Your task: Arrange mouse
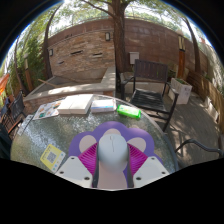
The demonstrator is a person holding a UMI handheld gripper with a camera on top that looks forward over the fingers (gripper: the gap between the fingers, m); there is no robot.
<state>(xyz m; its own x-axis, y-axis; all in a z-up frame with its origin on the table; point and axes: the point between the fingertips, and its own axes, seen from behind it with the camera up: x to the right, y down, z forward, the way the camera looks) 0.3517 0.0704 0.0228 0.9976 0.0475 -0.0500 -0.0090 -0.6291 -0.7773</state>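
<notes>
- The tool is sitting low over a glass-topped table outdoors, its two fingers showing at the bottom of the gripper view.
- A white mouse is lying between the fingers, long axis running away from the camera, with the purple pads flanking it on both sides.
- The pads are looking to be pressing against the mouse's sides, so the tool is gripping the mouse at a narrow opening.
- Whether the mouse is resting on the table or lifted off it, cannot tell.
- A purple mat is lying on the table under and just beyond the mouse, sticking out past the fingertips.
- A small green thing is sitting beyond the mat, near the table's far edge; too small to identify.
- A yellow square is lying flat on the table beside the left finger, apart from it.
- A flat pale box and some papers are lying further back on the table, well apart from the mouse.
- A dark metal chair is standing beyond the table, on the patio floor.
- A brick wall is running across the background, with a tree trunk rising in front of it.
- Sun is hitting the table top, giving bright glare patches.
</notes>
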